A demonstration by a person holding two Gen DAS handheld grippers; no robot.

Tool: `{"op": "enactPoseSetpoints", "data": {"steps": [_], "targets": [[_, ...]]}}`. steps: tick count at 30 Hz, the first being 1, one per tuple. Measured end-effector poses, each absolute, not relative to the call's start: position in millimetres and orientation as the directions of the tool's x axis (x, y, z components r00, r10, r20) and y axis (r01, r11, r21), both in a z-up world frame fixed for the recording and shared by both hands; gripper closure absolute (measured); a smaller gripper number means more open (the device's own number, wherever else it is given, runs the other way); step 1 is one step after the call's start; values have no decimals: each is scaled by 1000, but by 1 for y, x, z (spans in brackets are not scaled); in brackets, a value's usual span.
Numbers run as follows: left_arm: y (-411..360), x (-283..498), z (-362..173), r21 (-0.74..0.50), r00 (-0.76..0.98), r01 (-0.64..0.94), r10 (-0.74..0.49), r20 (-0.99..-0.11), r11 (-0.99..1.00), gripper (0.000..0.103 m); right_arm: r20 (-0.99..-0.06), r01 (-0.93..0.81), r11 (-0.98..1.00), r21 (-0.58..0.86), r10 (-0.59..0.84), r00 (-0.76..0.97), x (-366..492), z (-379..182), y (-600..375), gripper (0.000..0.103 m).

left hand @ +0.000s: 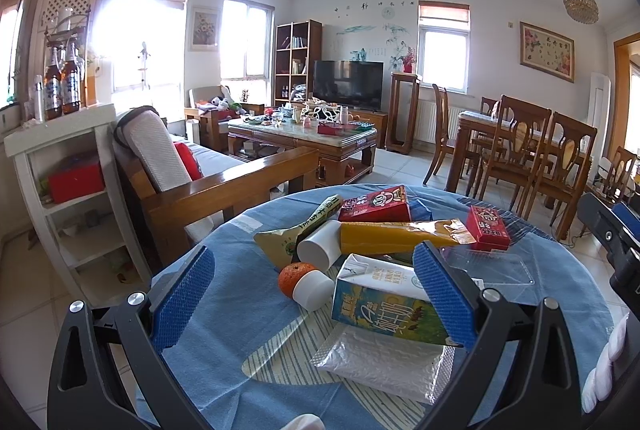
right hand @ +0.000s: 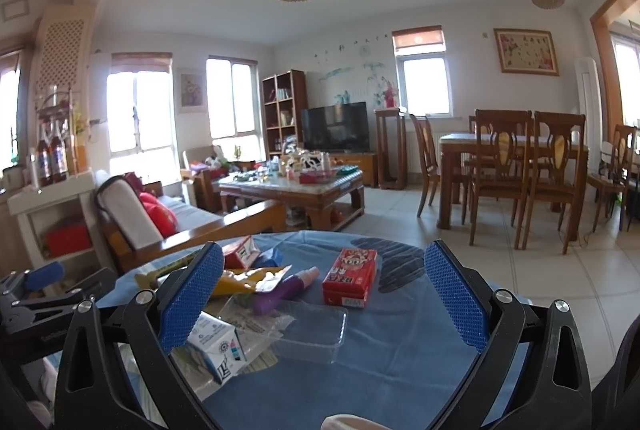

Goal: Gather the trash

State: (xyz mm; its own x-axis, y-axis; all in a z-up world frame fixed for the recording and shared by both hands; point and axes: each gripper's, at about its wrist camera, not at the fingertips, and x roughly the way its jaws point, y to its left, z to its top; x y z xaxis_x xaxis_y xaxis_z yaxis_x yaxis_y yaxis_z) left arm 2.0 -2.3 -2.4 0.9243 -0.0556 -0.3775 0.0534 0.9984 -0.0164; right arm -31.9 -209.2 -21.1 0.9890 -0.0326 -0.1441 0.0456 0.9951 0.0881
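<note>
On round blue-clothed table (left hand: 224,294): trash pile around blue-and-white milk carton (left hand: 384,306). Left gripper (left hand: 316,294) fingers apart, straddling carton; right gripper (right hand: 324,306) fingers apart, empty. Step: pre-grasp. Next: lower, close on carton.

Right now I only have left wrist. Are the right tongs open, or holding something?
Observer: Open and empty. The right tongs hover above the blue cloth, with the clear tray below the gap.
Operator: Anything hidden from me behind the yellow packet?
Observer: Yes. A purple bottle with a pink cap lies on its side between the yellow packet and the red box.
Operator: Is the bottle touching the tray?
Observer: Its lower end overlaps the tray's far rim, but I cannot tell whether they touch.
</note>
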Motion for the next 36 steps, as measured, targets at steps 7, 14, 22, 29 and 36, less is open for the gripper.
{"op": "enactPoseSetpoints", "data": {"steps": [7, 14, 22, 29, 36], "targets": [[-2, 2, -2, -17, 924, 53, -55, -378, 998, 5, -145, 46, 995, 88, -32, 989, -31, -20, -210, 4], [1, 5, -2, -66, 905, 109, -127, -406, 992, 5, -180, 13, 992, 124, 10, 984, -28, -23, -211, 4], [15, 57, 7, 81, 748, 365, -241, -619, 927, 5, -446, -340, 904, 259, 424, 788, -1, -39, -210, 4], [21, 105, -12, 81, 622, 489, -282, -731, 868, 5, -516, -462, 855, 235, 513, 686, 12, -37, -184, 5], [39, 133, -13, 0, 575, 552, -381, -724, 834, 5, -609, -516, 847, 125, 476, 634, 39, -44, -160, 13]]}}
